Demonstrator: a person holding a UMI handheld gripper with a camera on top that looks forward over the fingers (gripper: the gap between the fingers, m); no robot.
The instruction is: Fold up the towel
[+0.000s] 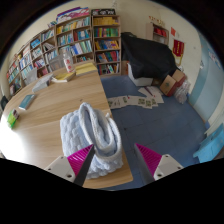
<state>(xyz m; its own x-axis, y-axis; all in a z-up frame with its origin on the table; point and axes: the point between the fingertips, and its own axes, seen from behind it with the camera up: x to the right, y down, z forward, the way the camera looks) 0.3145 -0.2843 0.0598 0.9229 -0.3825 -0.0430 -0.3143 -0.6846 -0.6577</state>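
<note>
— What do you see from the gripper view?

— A wooden desk goes away from the camera toward the bookshelves at the back wall. On the near end of the desk lies the towel, pale and striped, bunched into a heap with a raised fold on top. It sits close to the desk's near corner, just ahead of the left finger.

— And the gripper, how are its fingers?

— They are spread wide apart. The left pad is at the near edge of the towel, maybe touching the cloth; I cannot tell for sure. The right pad is away from the towel, over the blue carpet beside the desk. So nothing is pinched; the towel rests on the desk by itself.

— Other things on the desk?

— Farther along there is a clear bottle standing upright near the far end, and some small objects at the left side, too small for me to name.

— And on the floor?

— Some papers lie scattered on the carpet, and beyond them is a dark chair-like shape with cardboard boxes beside it.
</note>
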